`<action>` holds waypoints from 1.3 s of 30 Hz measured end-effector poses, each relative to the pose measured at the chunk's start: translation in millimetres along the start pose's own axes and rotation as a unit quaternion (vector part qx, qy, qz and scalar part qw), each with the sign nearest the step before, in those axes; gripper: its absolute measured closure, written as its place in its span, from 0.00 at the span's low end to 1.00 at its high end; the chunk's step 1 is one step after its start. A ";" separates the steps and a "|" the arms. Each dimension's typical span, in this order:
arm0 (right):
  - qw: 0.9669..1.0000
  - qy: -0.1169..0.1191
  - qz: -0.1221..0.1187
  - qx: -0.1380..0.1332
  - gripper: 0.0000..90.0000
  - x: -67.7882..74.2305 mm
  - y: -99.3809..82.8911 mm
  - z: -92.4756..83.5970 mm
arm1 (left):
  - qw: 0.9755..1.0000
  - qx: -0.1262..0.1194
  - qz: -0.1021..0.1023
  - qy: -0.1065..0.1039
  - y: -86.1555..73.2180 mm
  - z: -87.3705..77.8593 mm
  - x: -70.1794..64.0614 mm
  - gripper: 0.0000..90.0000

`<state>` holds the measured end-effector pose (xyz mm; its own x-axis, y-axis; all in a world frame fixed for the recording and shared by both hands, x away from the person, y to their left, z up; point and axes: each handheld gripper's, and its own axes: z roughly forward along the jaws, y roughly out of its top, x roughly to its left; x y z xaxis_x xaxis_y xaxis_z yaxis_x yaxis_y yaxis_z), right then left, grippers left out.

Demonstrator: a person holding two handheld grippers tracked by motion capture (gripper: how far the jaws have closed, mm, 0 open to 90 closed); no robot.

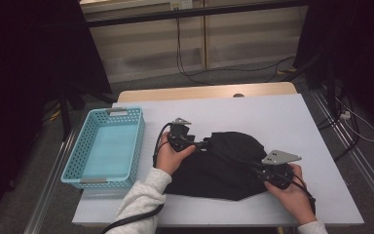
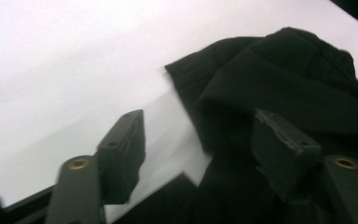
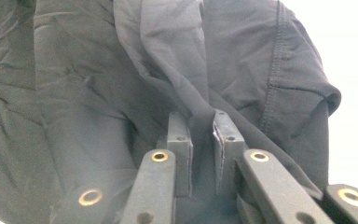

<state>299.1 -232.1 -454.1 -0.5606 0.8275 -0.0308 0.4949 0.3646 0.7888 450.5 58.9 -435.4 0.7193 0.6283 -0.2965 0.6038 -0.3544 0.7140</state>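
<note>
Now, folding the black cloth garment (image 1: 224,165) at table centre.

From my remote seat, going left to right: the perforated turquoise plastic basket (image 1: 73,163) sits at nine o'clock on the white table sheet (image 1: 272,112), well apart from the work. My left gripper (image 2: 200,144) stands open with nothing pinched, its jaws straddling the garment's ten-o'clock edge. My right gripper (image 3: 201,140), at four o'clock, has its jaws drawn narrow on a ridge of fabric. I judge the step goes best if I slide the left jaws further over the edge, close on one layer only, and keep the right pinch firm to stop bunching.
</note>
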 end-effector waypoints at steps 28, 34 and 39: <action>0.999 -0.030 -0.033 0.013 0.36 23.9 4.7 10.2 | 1.000 0.016 -0.014 0.001 1.5 -38.7 14.6 0.99; 0.998 -0.043 -0.050 0.016 0.41 25.1 3.6 7.2 | 0.999 0.002 -0.018 0.026 -8.5 -64.1 24.5 0.99; 0.998 -0.056 -0.034 0.005 0.46 15.5 3.7 -2.4 | 0.999 0.012 -0.014 0.042 -21.4 -77.6 23.4 0.99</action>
<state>290.6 -219.0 -450.2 -0.5158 0.8429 -0.1530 0.4645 0.4253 0.7768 427.7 135.0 -408.4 0.6708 0.6941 -0.2612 0.6324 -0.3514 0.6903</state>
